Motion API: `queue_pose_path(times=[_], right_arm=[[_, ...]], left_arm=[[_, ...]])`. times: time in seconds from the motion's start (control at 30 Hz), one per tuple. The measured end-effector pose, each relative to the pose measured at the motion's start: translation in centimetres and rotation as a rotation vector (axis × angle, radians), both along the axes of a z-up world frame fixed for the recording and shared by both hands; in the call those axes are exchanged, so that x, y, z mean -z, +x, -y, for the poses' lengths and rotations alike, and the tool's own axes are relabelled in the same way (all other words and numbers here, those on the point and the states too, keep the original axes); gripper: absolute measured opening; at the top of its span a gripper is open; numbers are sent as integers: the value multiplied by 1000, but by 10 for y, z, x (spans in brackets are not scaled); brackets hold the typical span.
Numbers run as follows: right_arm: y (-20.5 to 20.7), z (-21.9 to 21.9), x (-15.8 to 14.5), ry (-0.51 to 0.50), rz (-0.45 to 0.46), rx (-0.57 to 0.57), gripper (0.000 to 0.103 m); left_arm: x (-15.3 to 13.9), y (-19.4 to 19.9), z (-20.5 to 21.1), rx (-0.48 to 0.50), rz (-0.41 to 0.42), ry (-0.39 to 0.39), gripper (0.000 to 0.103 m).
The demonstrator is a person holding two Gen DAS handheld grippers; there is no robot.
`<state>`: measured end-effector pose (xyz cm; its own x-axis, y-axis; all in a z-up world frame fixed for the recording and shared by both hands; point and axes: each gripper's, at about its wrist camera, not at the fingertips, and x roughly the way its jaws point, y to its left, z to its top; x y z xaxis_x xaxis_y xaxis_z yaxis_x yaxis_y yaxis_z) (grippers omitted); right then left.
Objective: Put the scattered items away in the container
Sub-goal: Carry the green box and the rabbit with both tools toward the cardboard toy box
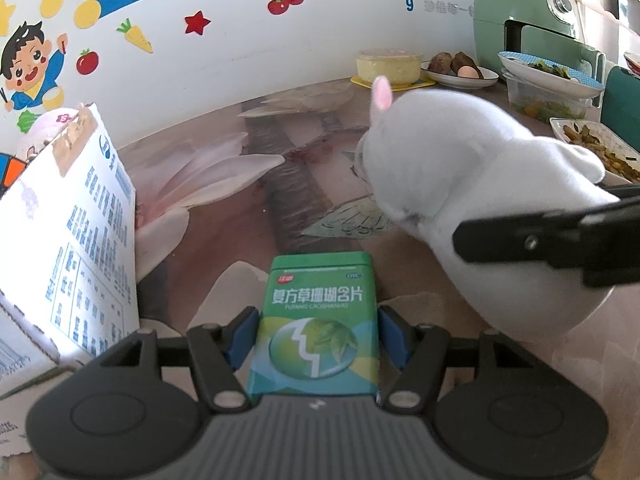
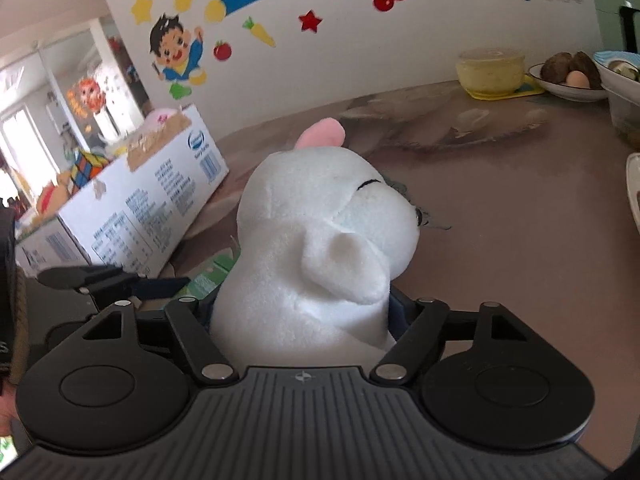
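Observation:
My left gripper is shut on a green medicine box, its blue pads against both sides. My right gripper is shut on a white plush toy with a pink ear; the toy hides its fingertips. The plush also shows in the left wrist view, to the right of the green box, with the right gripper's finger on it. The white cardboard box container stands at the left; in the right wrist view it holds a Rubik's cube and other items.
A yellow lidded bowl, a plate with eggs and potatoes, food dishes and a green appliance stand at the back right. The table has a floral cover. A decorated wall stands behind.

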<state>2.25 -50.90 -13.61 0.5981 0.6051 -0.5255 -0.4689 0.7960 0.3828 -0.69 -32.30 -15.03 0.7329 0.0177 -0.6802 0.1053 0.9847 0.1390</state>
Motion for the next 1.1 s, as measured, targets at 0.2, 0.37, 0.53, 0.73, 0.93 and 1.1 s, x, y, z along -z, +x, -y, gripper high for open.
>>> queue_pose_path(times=[0.2,0.37,0.53,0.73,0.93,1.1], right_arm=[[-9,12,-10,40,39,21,92],[-17,20,-22,67,82,29,92],[-20,23,-28,93,87,18,92],[-25,16,-29,82,93,0,92],[-32,7,-31,77,88,-23,92],[-36,3,-35,78,88,-40,92]], left_arm=[[-3,-6,-2,-1,22,-9,65],[-11,-11,-4,-2,58,-29,65],[-20,-16,-6,-1,78,-39,65],[-31,-25,-9,-3,95,-46,65],[-46,-38,-13,-7,121,-54,65],[-58,-46,-18,-22,130,-72,65]])
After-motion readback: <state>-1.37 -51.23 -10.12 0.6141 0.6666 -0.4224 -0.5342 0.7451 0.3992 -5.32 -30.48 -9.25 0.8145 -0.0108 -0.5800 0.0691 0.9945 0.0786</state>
